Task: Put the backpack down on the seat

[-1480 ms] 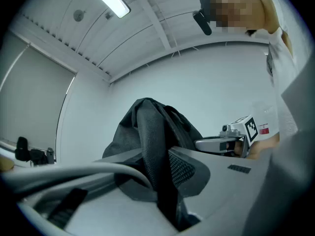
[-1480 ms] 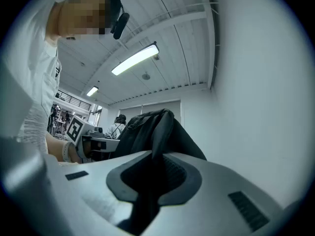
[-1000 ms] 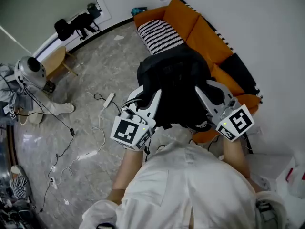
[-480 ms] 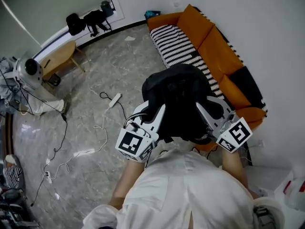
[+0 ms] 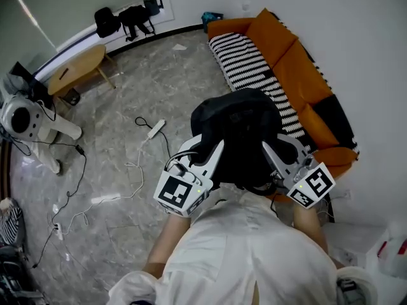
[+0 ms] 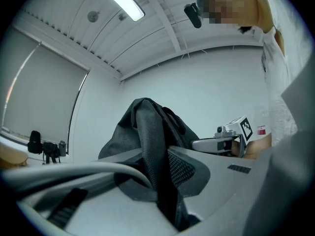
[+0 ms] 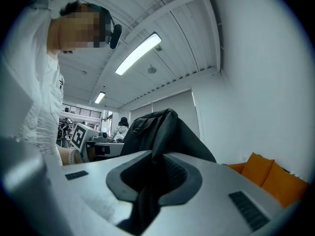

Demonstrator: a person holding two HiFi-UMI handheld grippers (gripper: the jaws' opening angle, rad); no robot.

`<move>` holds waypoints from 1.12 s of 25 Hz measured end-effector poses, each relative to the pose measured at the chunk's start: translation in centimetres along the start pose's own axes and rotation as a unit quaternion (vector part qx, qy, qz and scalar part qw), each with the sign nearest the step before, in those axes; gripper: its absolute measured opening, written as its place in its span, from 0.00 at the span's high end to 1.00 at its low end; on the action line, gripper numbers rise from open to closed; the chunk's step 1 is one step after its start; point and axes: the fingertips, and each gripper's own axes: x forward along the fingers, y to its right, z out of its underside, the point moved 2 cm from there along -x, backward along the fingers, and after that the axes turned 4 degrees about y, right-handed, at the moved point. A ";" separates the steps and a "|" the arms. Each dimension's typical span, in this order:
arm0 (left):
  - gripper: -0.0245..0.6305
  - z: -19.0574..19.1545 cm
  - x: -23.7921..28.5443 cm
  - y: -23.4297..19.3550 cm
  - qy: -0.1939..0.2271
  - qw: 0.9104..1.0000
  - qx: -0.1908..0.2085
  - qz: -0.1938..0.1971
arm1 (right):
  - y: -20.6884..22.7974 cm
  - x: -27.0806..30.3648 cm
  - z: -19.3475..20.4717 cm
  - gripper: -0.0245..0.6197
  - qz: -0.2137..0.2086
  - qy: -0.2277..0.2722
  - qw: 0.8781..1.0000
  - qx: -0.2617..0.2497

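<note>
Two grippers carry the black backpack [image 5: 238,129]. Your left gripper [image 5: 218,146] is clamped on a fold of its dark fabric, and your right gripper [image 5: 267,146] is pinched on another fold at the opposite side.

Under you is a grey marbled floor [image 5: 127,100]. An orange sofa [image 5: 299,75] stands against the white wall [image 5: 356,30], with a black-and-white striped cover [image 5: 251,62] lying along its seat. Well apart from the sofa, across the floor, stand a small wooden table [image 5: 76,68] and a white power strip [image 5: 156,129] with loose cables.

The backpack hangs in the air in front of the sofa. From the head view its right edge overlaps the front edge of the seat. Its bulk stretches away from you past the gripper tips, roughly along the sofa's length. I cannot tell which end is its top.
</note>
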 end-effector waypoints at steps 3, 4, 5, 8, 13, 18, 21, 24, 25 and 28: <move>0.88 0.2 -0.2 -0.9 -0.004 1.000 -0.001 0.000 | -0.2 0.9 0.4 0.88 0.001 -0.004 1.000 0.008; 0.88 0.4 -0.1 -1.3 -0.004 1.000 -0.004 0.000 | 0.0 1.3 0.5 0.88 0.000 -0.006 1.000 0.010; 0.88 0.4 0.1 -1.9 -0.005 1.000 -0.009 -0.001 | 0.4 1.9 0.5 0.89 -0.002 -0.008 1.000 0.011; 0.88 0.1 2.0 -4.5 -0.009 1.000 -0.025 -0.008 | 2.8 4.6 0.2 0.88 -0.008 -0.017 1.000 0.011; 0.88 1.4 4.1 -7.4 -0.018 0.999 -0.029 -0.017 | 5.7 7.4 1.5 0.89 -0.024 -0.017 0.999 0.016; 0.88 1.6 7.8 -9.7 -0.024 1.000 -0.010 -0.014 | 9.4 9.1 1.9 0.88 -0.034 0.001 0.999 0.030; 0.88 0.9 11.8 -12.1 -0.024 1.000 -0.004 -0.015 | 13.8 11.3 1.2 0.88 -0.043 0.006 0.999 0.032; 0.88 0.7 13.8 -13.7 -0.017 1.000 0.002 -0.017 | 16.2 12.8 0.9 0.88 -0.054 0.012 0.998 0.023; 0.88 0.8 14.3 -14.2 -0.015 1.000 0.003 -0.019 | 16.8 13.2 0.8 0.88 -0.057 0.013 0.998 0.020; 0.88 1.0 15.9 -15.7 -0.012 1.000 0.005 -0.026 | 18.5 14.6 1.0 0.88 -0.057 0.011 0.998 0.014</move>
